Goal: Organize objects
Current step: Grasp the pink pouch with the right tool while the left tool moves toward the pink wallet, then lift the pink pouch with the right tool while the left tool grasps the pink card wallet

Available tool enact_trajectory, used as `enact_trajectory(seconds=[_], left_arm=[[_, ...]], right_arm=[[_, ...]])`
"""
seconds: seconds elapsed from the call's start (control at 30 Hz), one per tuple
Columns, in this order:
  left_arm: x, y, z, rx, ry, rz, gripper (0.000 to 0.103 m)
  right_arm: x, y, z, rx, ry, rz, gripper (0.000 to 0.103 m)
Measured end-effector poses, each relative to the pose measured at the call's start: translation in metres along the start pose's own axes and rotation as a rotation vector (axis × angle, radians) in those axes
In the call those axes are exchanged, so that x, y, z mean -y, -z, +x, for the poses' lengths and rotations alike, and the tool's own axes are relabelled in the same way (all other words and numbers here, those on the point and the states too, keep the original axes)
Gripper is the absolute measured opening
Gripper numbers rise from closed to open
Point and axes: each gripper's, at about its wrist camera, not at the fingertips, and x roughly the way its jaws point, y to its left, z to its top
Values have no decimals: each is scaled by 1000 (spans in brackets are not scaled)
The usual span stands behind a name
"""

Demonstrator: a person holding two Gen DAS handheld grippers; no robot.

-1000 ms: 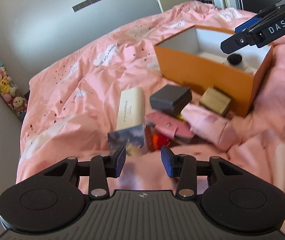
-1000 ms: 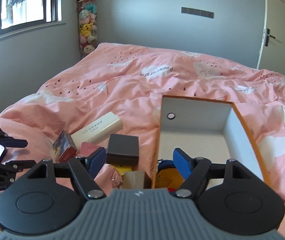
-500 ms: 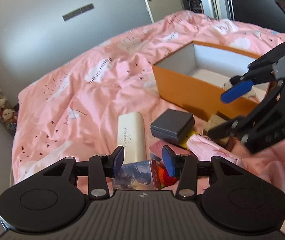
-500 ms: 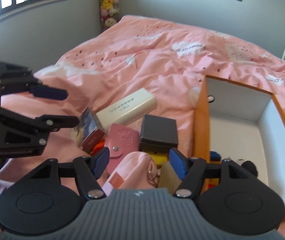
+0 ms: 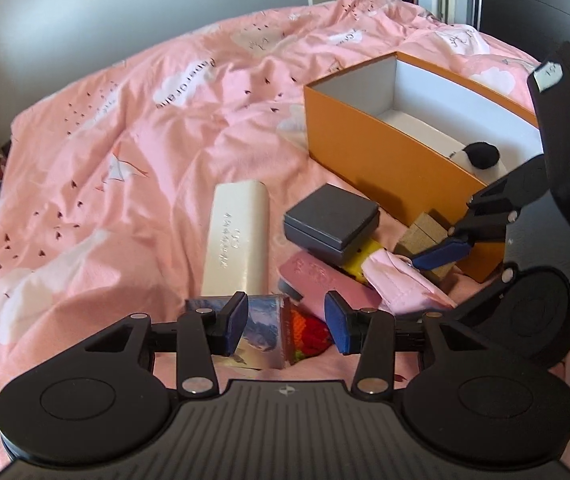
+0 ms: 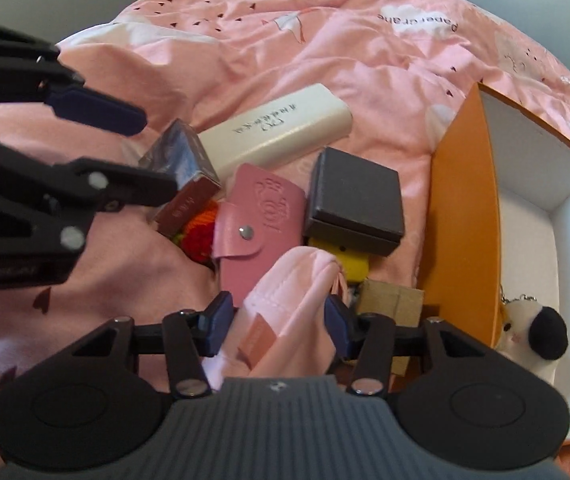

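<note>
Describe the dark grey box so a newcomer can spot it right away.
Find the orange box on the pink bed. In the clutter at its foot, the dark grey box sits next to the pink snap wallet, partly on top of a yellow item. It is the only square, lidded, dark, plain thing there.

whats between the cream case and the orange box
The dark grey box lies between the cream case and the orange box, on the pink duvet; the right wrist view shows it.

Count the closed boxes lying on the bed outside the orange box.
3, though the pile may hide more: a dark grey box atop the yellow item, a picture-printed box by the left gripper, a brown cardboard box against the orange box.
</note>
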Motion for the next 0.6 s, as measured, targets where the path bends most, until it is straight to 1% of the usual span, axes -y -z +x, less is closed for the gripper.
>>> enact_trajectory(seconds=[0.07,0.17,0.23,0.3,0.4,0.6], left_arm=[[4,-1,2,-18,9,14,52],[10,-2,8,-58,41,13,53],[12,-3,13,-87,64,4,53],[14,-3,18,-113,81,-11,53],[17,-5,25,-152,99,-50,53],[14,-12,37,-224,126,-159,53]], right_arm=[[5,0,-2,-11,-4,15,45],[14,1,-2,-38,-11,44,39],[23,2,-2,-57,-29,80,34],[31,4,-4,-66,-67,124,26],[40,7,-11,-54,-105,157,23],[56,5,-41,14,-176,186,21]])
